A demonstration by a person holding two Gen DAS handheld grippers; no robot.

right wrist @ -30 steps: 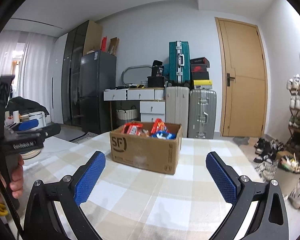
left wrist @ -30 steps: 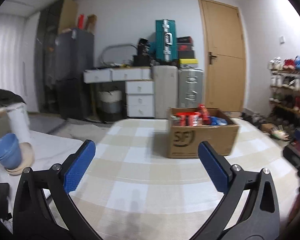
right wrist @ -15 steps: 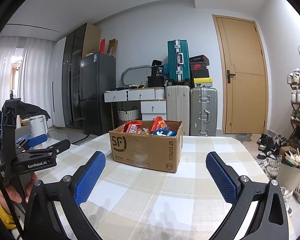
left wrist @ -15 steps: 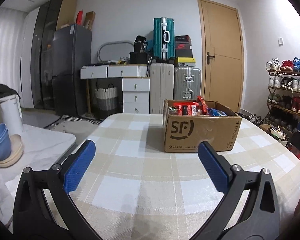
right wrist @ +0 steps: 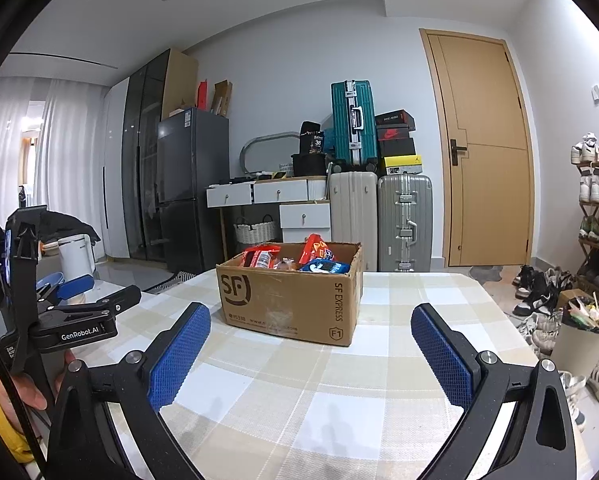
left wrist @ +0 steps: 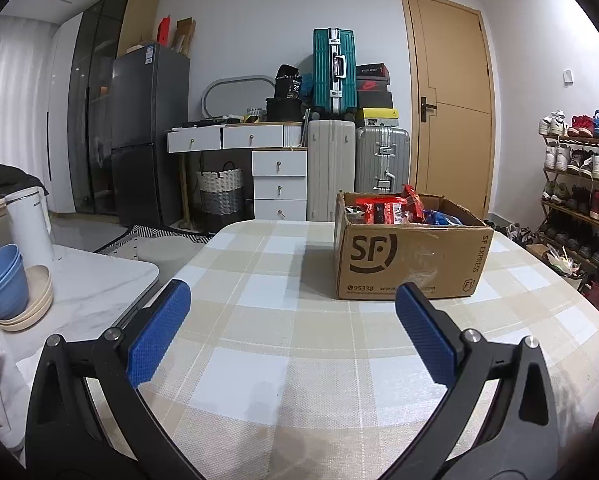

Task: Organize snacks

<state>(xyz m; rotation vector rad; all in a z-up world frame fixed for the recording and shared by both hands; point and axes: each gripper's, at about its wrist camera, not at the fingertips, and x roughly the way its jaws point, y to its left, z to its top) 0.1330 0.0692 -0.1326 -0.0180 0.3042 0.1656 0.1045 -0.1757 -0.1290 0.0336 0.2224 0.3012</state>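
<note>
Cardboard box (left wrist: 409, 258) with the printed letters "SF" stands on the bench (left wrist: 283, 344), which is covered with a checked beige and white cloth. The box is open on top, and snack packets (left wrist: 383, 210) fill it: red ones are at the side nearer the fridge, and blue ones (right wrist: 325, 267) at the side nearer the door. One red packet stands up above the rim of the box.

The left gripper (left wrist: 293, 318) hovers over the bench in front of the box, a little toward the box's left corner. Its two blue pads are spread wide and nothing is between them. The right gripper (right wrist: 311, 344) also hovers over the bench in front of the box, and its fingers are spread wide and hold nothing. In the right wrist view the box shows one corner, between the two pads. Both grippers are apart from the box and do not touch it.

Left of the box, beside the bench, there is a white marble surface with stacked blue bowls (left wrist: 1, 280) on beige plates, and a white kettle (left wrist: 29, 224) behind them. Behind the box, against the wall, stand suitcases (left wrist: 333, 72), white drawers, a dark fridge (left wrist: 147, 136) and a wooden door (left wrist: 449, 116). Right of the box stands a shoe rack (left wrist: 579, 176).
</note>
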